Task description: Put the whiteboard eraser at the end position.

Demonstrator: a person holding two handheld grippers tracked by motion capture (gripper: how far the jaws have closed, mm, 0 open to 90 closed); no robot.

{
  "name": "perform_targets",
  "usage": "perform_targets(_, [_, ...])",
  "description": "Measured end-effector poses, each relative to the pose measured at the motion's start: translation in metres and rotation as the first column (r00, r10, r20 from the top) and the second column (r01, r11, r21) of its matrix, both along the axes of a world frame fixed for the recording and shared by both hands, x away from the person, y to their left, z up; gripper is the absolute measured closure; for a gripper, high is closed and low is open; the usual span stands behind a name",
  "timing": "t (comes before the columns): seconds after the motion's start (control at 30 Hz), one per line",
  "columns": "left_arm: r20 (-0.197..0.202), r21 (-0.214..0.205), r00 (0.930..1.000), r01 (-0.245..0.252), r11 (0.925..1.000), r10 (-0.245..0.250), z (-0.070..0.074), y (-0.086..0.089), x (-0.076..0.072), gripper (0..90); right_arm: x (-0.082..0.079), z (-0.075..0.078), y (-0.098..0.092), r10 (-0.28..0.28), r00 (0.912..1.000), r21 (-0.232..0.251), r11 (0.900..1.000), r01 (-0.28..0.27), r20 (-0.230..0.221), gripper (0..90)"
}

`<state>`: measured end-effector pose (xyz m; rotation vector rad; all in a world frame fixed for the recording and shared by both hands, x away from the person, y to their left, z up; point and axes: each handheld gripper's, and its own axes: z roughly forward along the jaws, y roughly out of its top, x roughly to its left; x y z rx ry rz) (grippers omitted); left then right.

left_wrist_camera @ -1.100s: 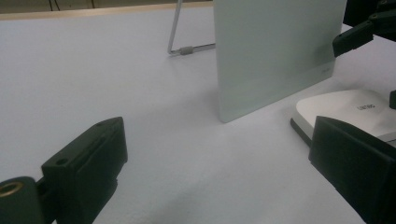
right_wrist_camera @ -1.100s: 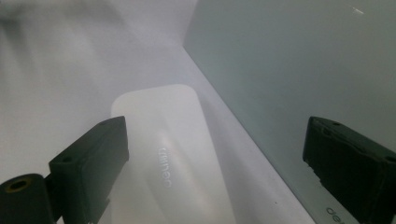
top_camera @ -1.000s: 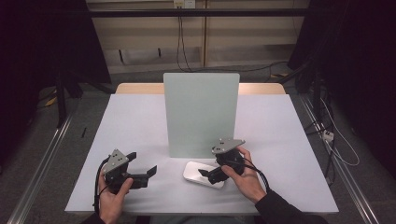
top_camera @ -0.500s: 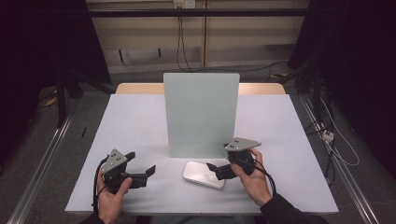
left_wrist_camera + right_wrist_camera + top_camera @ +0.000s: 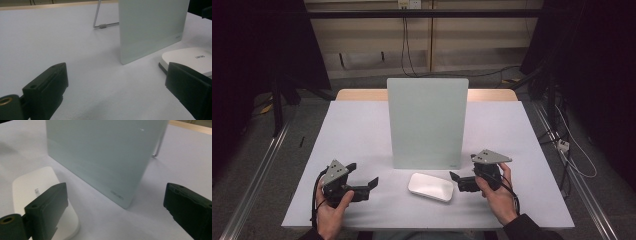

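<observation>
A pale green-white board (image 5: 427, 122) stands upright mid-table on a wire stand (image 5: 100, 25). Just in front of it lies a flat white rounded pad (image 5: 430, 187). My right gripper (image 5: 456, 181) sits right of the pad and apart from it, open. Its jaws have just been opening, with nothing between them. In the right gripper view the board (image 5: 100, 152) rises ahead and the pad (image 5: 32, 185) lies behind the left jaw. My left gripper (image 5: 372, 183) rests open left of the pad. Its own view has the board (image 5: 150, 27) ahead and the pad (image 5: 190, 57) at the right.
The white table (image 5: 357, 130) has bare room on both sides of the board. Its wooden far edge (image 5: 362, 94) runs behind the board. Metal rails (image 5: 257, 170) run along the floor at the left, and cables (image 5: 572, 150) lie on the floor at the right.
My right gripper has slid to the right, off the white pad, which stays flat on the table. The left gripper has kept still.
</observation>
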<state>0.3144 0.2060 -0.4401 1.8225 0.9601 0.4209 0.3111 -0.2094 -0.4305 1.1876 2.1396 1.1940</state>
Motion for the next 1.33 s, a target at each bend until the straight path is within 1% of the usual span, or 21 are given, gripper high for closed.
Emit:
perform_targets(0.07, [0.000, -0.001, 1.0000, 0.001, 1.0000, -0.001, 0.000, 0.000, 0.000, 4.5, -0.003, -0.001, -0.005, -0.036, 0.9993, -0.009, 0.9993, 0.036, 0.008, 5.2])
perform_targets(0.13, [0.001, -0.003, 1.0000, 0.003, 1.0000, -0.003, 0.000, 0.000, 0.000, 4.5, -0.005, -0.002, -0.011, -0.047, 0.9989, 0.008, 0.9989, 0.047, 0.006, 5.6])
perform_targets(0.3, [-0.001, -0.001, 1.0000, -0.001, 1.0000, 0.001, 0.000, 0.000, 0.000, 4.5, -0.009, -0.005, -0.024, -0.087, 0.9961, 0.010, 0.9961, 0.087, 0.010, 5.6])
perform_targets(0.33, [-0.001, -0.007, 1.0000, -0.005, 1.0000, 0.005, 0.000, -0.001, 0.000, 4.5, -0.009, -0.005, -0.027, -0.094, 0.9954, 0.005, 0.9956, 0.094, 0.017, 5.6])
perform_targets(0.37, [-0.003, -0.010, 1.0000, -0.007, 0.9999, 0.007, 0.000, -0.001, 0.000, 4.5, -0.010, -0.005, -0.030, -0.101, 0.9947, 0.014, 0.9948, 0.101, 0.014, 5.7])
perform_targets(0.43, [-0.004, -0.010, 1.0000, -0.007, 0.9999, 0.007, 0.000, -0.001, 0.000, 4.5, -0.011, -0.006, -0.035, -0.115, 0.9931, 0.012, 0.9933, 0.115, 0.025, 5.8])
perform_targets(0.47, [-0.003, -0.004, 1.0000, -0.004, 1.0000, 0.004, 0.000, 0.000, 0.000, 4.5, -0.012, -0.007, -0.038, -0.117, 0.9927, 0.014, 0.9930, 0.117, 0.027, 5.9])
perform_targets(0.57, [-0.004, -0.004, 1.0000, -0.004, 1.0000, 0.004, 0.000, 0.000, 0.000, 4.5, -0.015, -0.008, -0.044, -0.126, 0.9915, 0.014, 0.9919, 0.126, 0.031, 6.0])
perform_targets(0.7, [-0.001, -0.003, 1.0000, -0.008, 1.0000, 0.008, 0.000, 0.000, 0.000, 4.5, -0.019, -0.012, -0.055, -0.149, 0.9886, 0.018, 0.9888, 0.148, 0.023, 6.0])
perform_targets(0.77, [-0.002, -0.013, 0.9999, -0.011, 0.9999, 0.011, -0.001, 0.000, 0.000, 4.5, -0.022, -0.014, -0.060, -0.158, 0.9873, 0.019, 0.9874, 0.157, 0.020, 6.1])
perform_targets(0.8, [-0.001, -0.003, 1.0000, -0.009, 1.0000, 0.009, 0.000, 0.001, 0.000, 4.5, -0.022, -0.015, -0.061, -0.157, 0.9873, 0.012, 0.9876, 0.156, 0.025, 6.2])
perform_targets(0.83, [-0.002, -0.011, 0.9999, -0.014, 0.9998, 0.014, 0.000, 0.001, 0.000, 4.5, -0.023, -0.015, -0.063, -0.162, 0.9866, 0.011, 0.9868, 0.162, 0.023, 6.2])
perform_targets(0.93, [-0.004, -0.009, 0.9999, -0.015, 0.9998, 0.015, -0.001, 0.001, 0.000, 4.5, -0.025, -0.017, -0.067, -0.168, 0.9856, 0.017, 0.9857, 0.168, 0.021, 6.2])
perform_targets(1.0, [-0.005, -0.009, 0.9999, -0.016, 0.9998, 0.016, -0.001, 0.001, 0.001, 4.5, -0.026, -0.018, -0.070, -0.181, 0.9831, 0.015, 0.9834, 0.181, 0.025, 6.3])
perform_targets(1.03, [-0.004, -0.010, 0.9999, -0.014, 0.9999, 0.014, -0.001, 0.000, 0.001, 4.4, -0.026, -0.018, -0.070, -0.185, 0.9825, 0.022, 0.9826, 0.184, 0.023, 6.4])
perform_targets(1.07, [-0.004, -0.009, 0.9999, -0.012, 0.9999, 0.012, -0.001, 0.000, 0.001, 4.5, -0.026, -0.018, -0.071, -0.189, 0.9817, 0.029, 0.9818, 0.188, 0.025, 6.4])
perform_targets(1.1, [-0.005, -0.010, 0.9999, -0.012, 0.9999, 0.012, -0.001, 0.000, 0.000, 4.5, -0.026, -0.019, -0.071, -0.189, 0.9815, 0.025, 0.9818, 0.188, 0.031, 6.5])
perform_targets(1.2, [-0.005, -0.012, 0.9999, -0.013, 0.9998, 0.013, -0.001, 0.001, 0.001, 4.5, -0.026, -0.020, -0.071, -0.184, 0.9825, 0.041, 0.9823, 0.183, 0.027, 6.4])
perform_targets(1.27, [-0.007, -0.012, 0.9999, -0.011, 0.9999, 0.011, -0.001, 0.001, 0.001, 4.4, -0.026, -0.019, -0.070, -0.177, 0.9837, 0.035, 0.9838, 0.176, 0.032, 6.2])
perform_targets(1.33, [-0.004, -0.013, 0.9999, -0.013, 0.9998, 0.013, -0.001, 0.001, 0.001, 4.5, -0.026, -0.019, -0.068, -0.167, 0.9851, 0.016, 0.9859, 0.166, 0.042, 6.2])
